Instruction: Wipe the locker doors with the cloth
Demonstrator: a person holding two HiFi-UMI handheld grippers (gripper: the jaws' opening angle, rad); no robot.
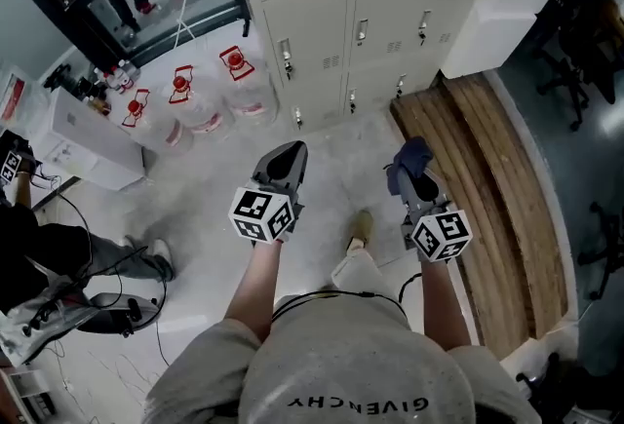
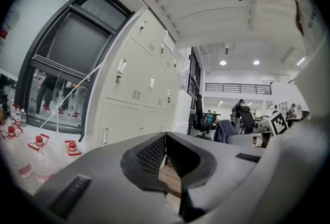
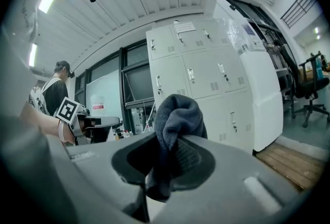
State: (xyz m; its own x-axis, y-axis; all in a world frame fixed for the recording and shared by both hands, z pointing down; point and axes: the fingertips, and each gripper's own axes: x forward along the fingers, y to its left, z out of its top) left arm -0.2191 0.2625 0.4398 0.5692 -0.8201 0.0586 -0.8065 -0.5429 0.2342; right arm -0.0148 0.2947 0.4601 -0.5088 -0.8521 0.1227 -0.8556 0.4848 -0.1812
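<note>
Holding the dark blue-grey bunched cloth (image 3: 178, 120) pinched in the fingers of the right gripper (image 1: 414, 169), well short of the far cream metal locker doors (image 1: 361, 13); wiping not yet begun. Left gripper (image 2: 166, 138): fingers together, empty. Next, likely: press cloth flat against a door.

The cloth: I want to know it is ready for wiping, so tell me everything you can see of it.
The cloth is dark blue-grey, fleecy-looking, bunched into a rounded wad. The right claw is shut on its middle; a bunch stands above the jaws and a tail hangs below. It touches nothing else and is apart from the locker doors.
</note>
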